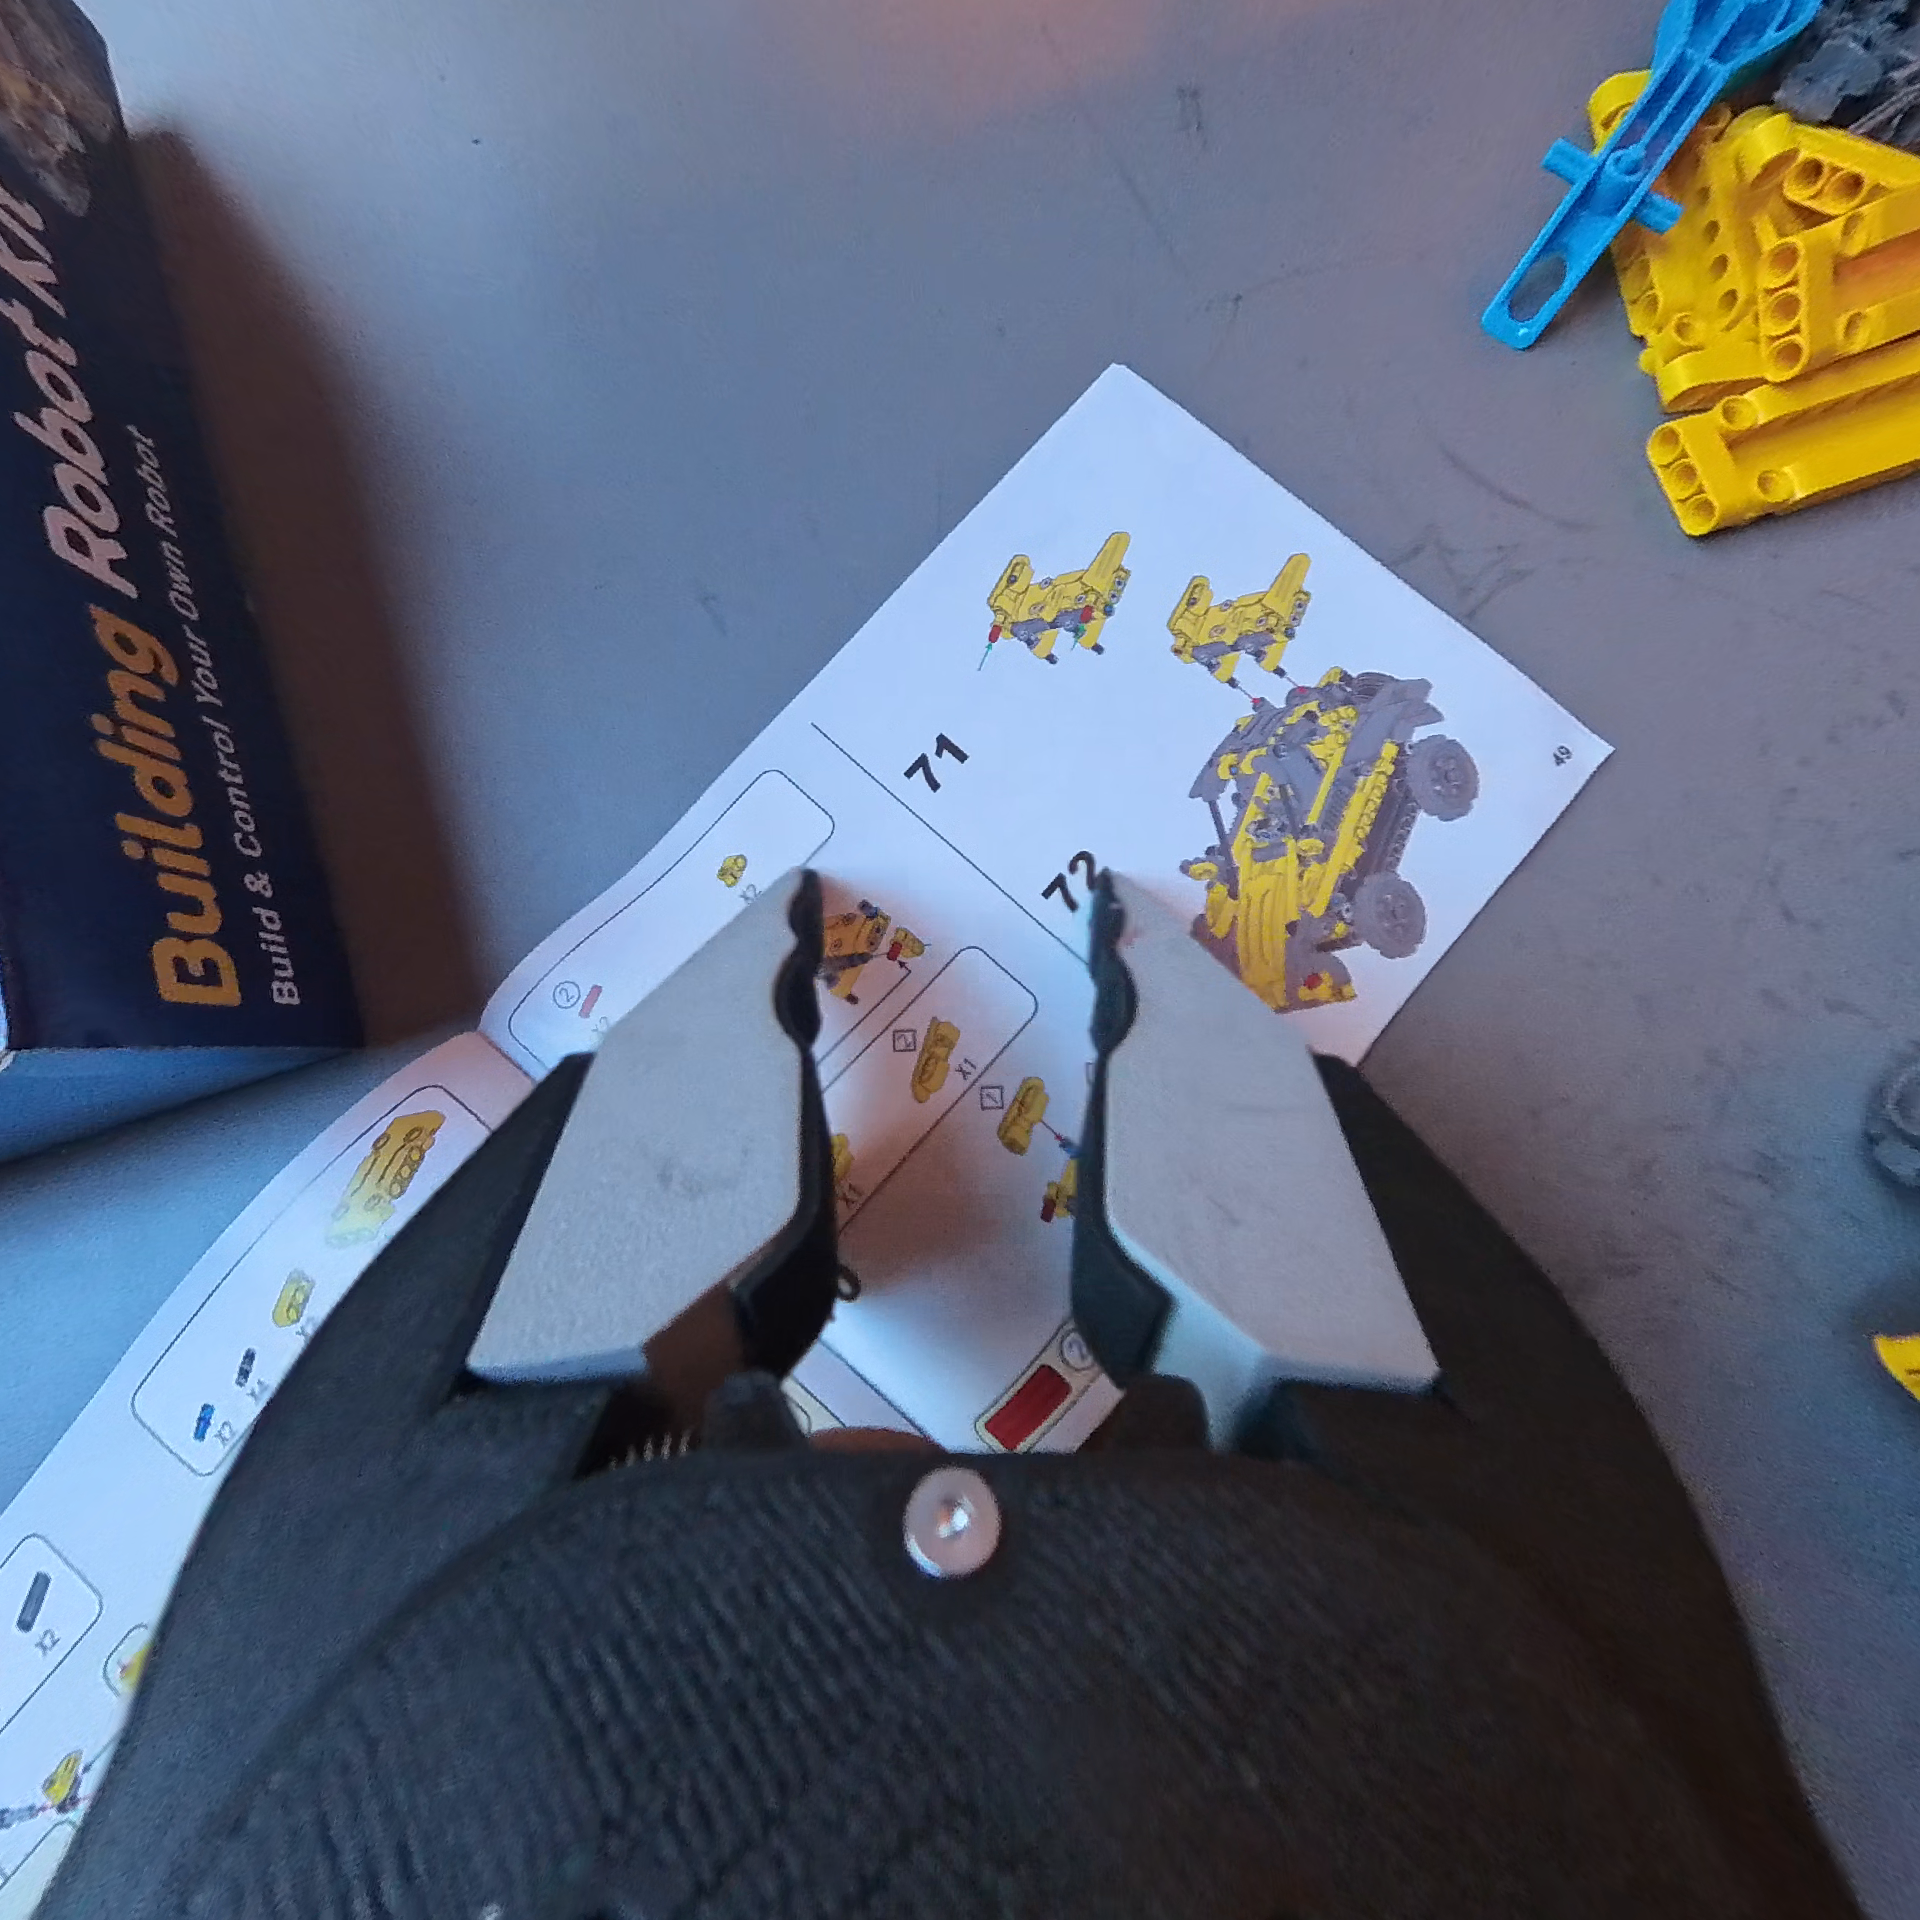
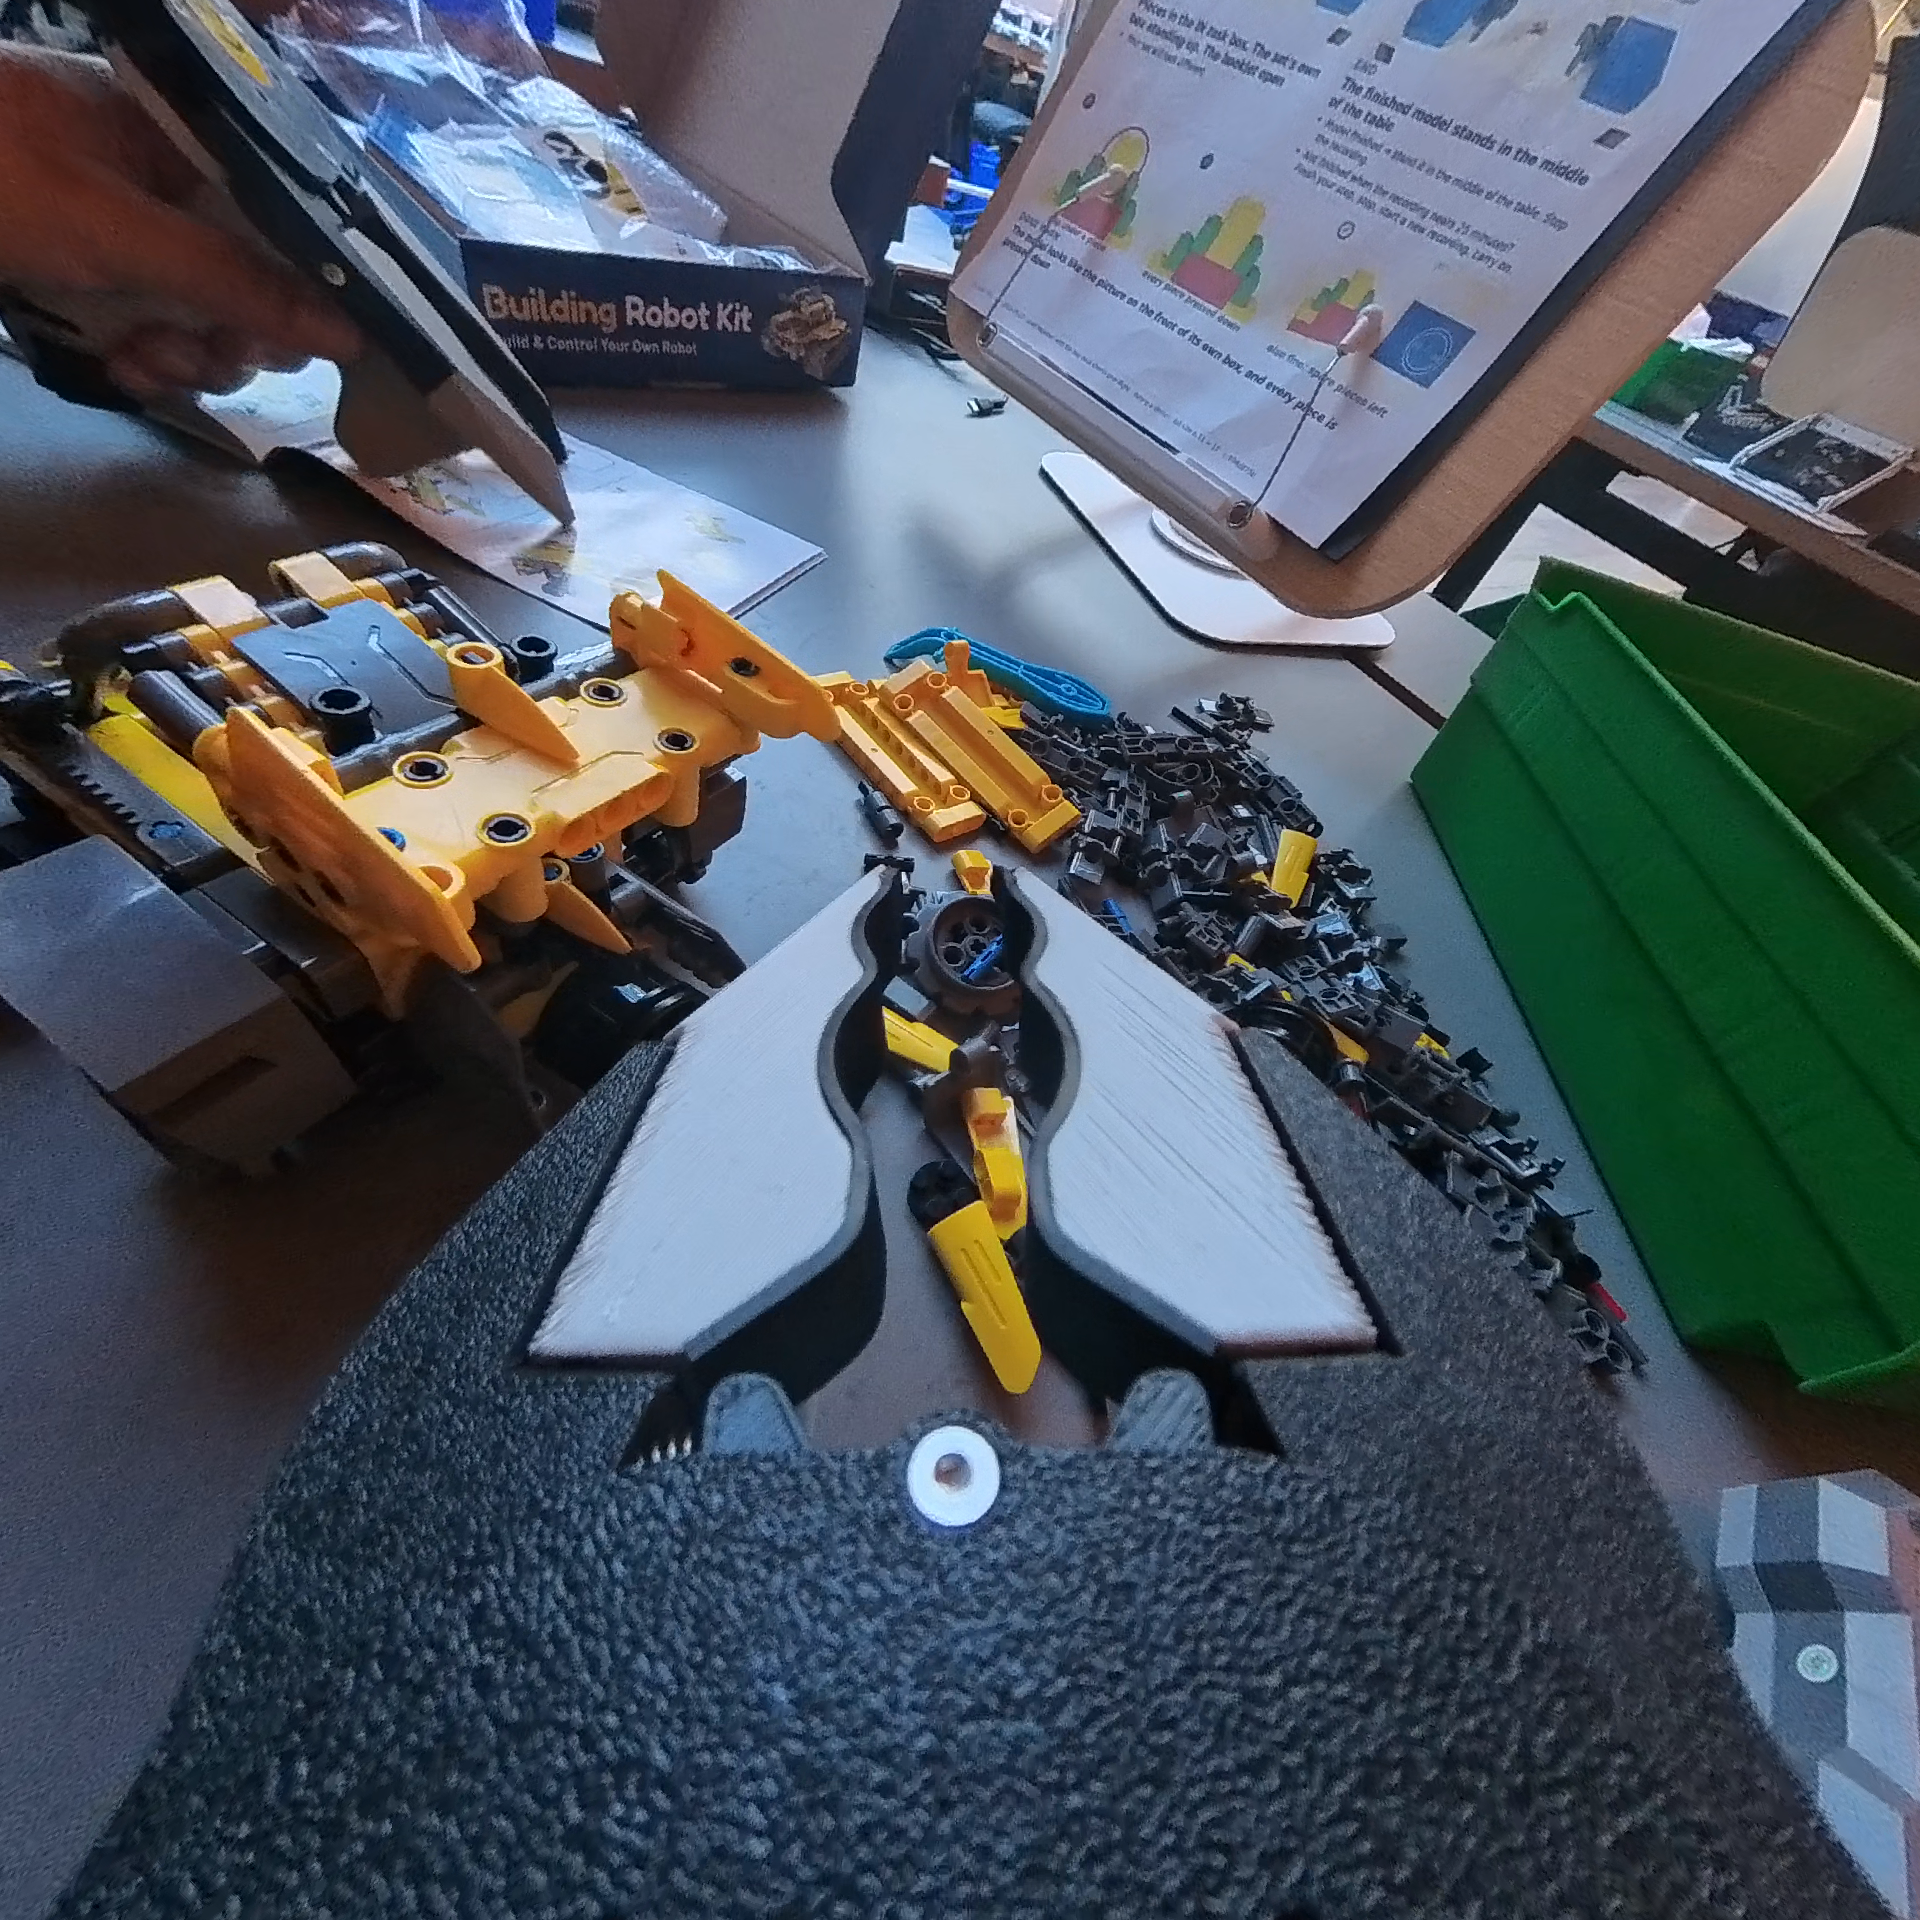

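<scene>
My left gripper [image 1: 951, 894] is open, and its fingertips rest on an open instruction booklet [image 1: 1195, 582] that lies flat on the grey table [image 1: 727, 312]. In the right wrist view the left gripper [image 2: 561, 509] comes down steeply and its tip touches the booklet [image 2: 717, 551]. My right gripper [image 2: 951, 883] is open by a narrow gap, low over loose pieces. A small dark wheel [image 2: 966, 956] with a blue pin shows between its tips, and yellow pieces [image 2: 987, 1288] lie farther back between the fingers. I cannot tell if the pads touch the wheel.
A part-built yellow and black vehicle model [image 2: 416, 790] stands left of my right gripper. Yellow beams [image 2: 945, 748] and a blue tool [image 2: 1029, 681] lie beyond, beside a pile of dark small parts [image 2: 1226, 862]. A green bin [image 2: 1662, 987] stands right, a document stand [image 2: 1351, 260] and the kit box [image 2: 665, 322] behind. About 35 cm separates my left fingertips from my right.
</scene>
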Demonstrator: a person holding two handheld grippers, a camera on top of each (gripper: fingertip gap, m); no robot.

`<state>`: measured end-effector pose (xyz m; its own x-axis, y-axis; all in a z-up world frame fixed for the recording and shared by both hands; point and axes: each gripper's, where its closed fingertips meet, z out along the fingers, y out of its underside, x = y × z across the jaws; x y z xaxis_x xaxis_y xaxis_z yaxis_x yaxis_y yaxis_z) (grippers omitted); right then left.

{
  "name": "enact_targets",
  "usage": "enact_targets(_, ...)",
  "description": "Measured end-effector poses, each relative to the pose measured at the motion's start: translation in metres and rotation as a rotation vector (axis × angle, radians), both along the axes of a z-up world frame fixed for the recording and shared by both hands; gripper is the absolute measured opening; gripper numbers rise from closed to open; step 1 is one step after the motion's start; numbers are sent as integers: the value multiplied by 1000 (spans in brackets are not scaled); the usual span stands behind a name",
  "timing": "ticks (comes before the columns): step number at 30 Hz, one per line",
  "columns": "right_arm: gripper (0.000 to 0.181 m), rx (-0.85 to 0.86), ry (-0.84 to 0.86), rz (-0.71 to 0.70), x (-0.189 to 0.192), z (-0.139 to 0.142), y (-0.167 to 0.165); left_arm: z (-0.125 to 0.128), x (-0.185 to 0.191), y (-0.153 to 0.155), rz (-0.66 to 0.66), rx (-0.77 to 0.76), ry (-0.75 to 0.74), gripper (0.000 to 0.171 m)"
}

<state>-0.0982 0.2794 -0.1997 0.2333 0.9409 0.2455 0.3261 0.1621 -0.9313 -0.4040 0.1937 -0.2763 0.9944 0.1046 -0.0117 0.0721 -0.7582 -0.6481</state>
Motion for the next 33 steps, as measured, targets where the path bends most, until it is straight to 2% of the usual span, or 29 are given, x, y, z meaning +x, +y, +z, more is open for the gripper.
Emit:
enact_targets(1, 18, 0, 1, 0, 0, 0, 0, 0, 0, 0, -2, 3, 2, 38)
enact_targets(2, 18, 0, 2, 1, 0, 0, 0, 1, -1, 1, -7, 12, 7, 15)
enact_targets(3, 18, 0, 2, 0, 0, 0, 0, 0, -1, 1, -15, 25, 19, 0)
enact_targets(10, 18, -3, 4, 1, 1, 1, 0, 5, 2, -1, -46, 53, -7, 0)
enact_targets(11, 18, -3, 4, 0, 1, 1, 0, 11, 7, -1, -80, 69, -24, 5)
enact_targets(15, 18, -2, -4, 2, 0, -1, 0, 27, 36, -9, -246, 36, -136, 77)
enact_targets(16, 18, -1, -7, 3, -1, -2, 0, 27, 41, -13, -291, -6, -138, 86)
enact_targets(18, 17, 7, -14, 4, -1, -2, -1, 28, 43, -19, -344, -60, -85, 95)
enact_targets(21, 17, 4, -22, 1, -1, -4, 0, 33, 49, -25, -410, -81, -30, 95)
enact_targets(26, 17, -2, -16, -4, -1, -4, 1, 11, 50, -44, -506, -179, 86, 76)
enact_targets(28, 17, -4, -14, -4, 0, -4, 1, 1, 44, -48, -504, -205, 143, 75)
enact_targets(33, 17, -10, -4, -1, 0, -2, 1, 4, 35, -47, -489, -156, 213, 41)
